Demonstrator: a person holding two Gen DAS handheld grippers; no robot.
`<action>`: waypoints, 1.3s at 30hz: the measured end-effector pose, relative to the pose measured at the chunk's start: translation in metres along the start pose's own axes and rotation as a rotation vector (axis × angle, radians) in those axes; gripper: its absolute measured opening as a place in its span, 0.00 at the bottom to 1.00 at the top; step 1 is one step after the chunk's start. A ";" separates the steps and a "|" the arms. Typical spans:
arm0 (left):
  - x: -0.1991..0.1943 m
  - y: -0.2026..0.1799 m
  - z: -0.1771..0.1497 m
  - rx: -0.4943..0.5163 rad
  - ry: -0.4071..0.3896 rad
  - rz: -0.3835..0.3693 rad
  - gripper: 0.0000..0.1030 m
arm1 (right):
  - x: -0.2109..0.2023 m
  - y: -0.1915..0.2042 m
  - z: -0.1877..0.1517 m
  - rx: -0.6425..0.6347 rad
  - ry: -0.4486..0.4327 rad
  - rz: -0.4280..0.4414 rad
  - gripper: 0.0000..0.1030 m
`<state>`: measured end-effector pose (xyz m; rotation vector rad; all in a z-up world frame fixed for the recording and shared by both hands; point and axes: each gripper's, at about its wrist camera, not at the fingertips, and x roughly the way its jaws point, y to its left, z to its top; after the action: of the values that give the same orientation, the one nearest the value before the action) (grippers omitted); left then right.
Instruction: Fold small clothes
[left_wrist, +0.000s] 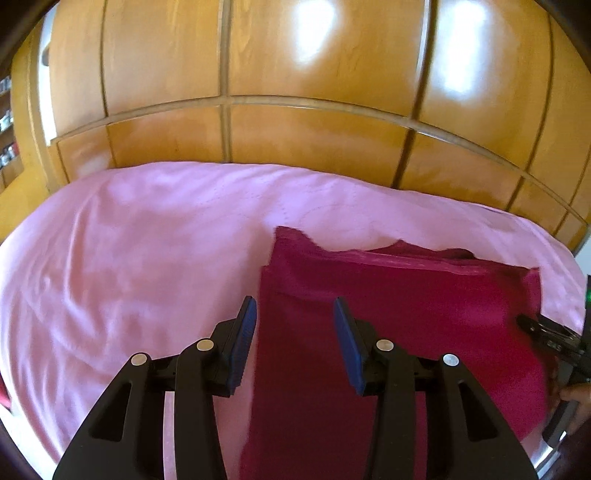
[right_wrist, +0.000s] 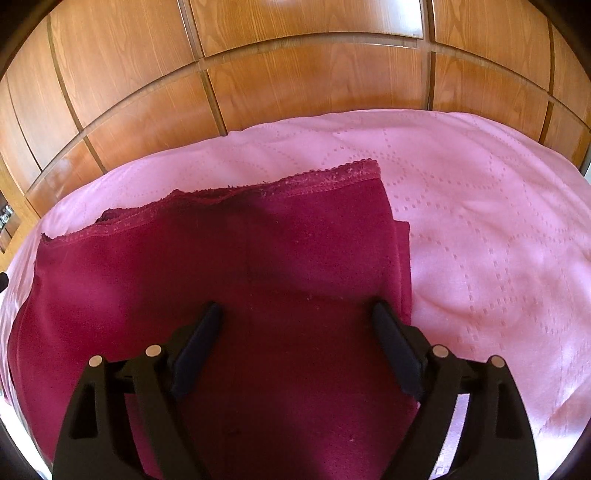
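Crimson knit garment (right_wrist: 221, 280) lies flat on the bed, folded to a rough rectangle, with a scalloped lace trim (right_wrist: 325, 177) along its far edge. Under it is a glossy pink bedspread (right_wrist: 498, 229), stitched in dotted diamonds. The right gripper (right_wrist: 297, 325) hangs over the cloth, jaws wide, nothing between them. The left gripper (left_wrist: 293, 321) is part-open and empty over the garment's left edge. Varnished wooden panels (left_wrist: 295, 74) stand behind.
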<state>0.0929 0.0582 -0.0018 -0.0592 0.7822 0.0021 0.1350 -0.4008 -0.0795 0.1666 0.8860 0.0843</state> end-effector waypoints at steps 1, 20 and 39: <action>-0.001 -0.004 -0.001 0.009 -0.003 -0.007 0.41 | 0.000 0.000 0.000 0.000 0.000 0.001 0.82; 0.052 -0.021 -0.008 0.047 0.097 -0.019 0.41 | 0.004 -0.002 -0.001 0.005 -0.008 0.023 0.86; 0.032 -0.003 -0.025 -0.027 0.079 -0.125 0.61 | -0.016 -0.005 0.008 0.050 0.039 0.066 0.87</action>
<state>0.0976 0.0535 -0.0422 -0.1340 0.8561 -0.1088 0.1313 -0.4091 -0.0638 0.2414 0.9220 0.1277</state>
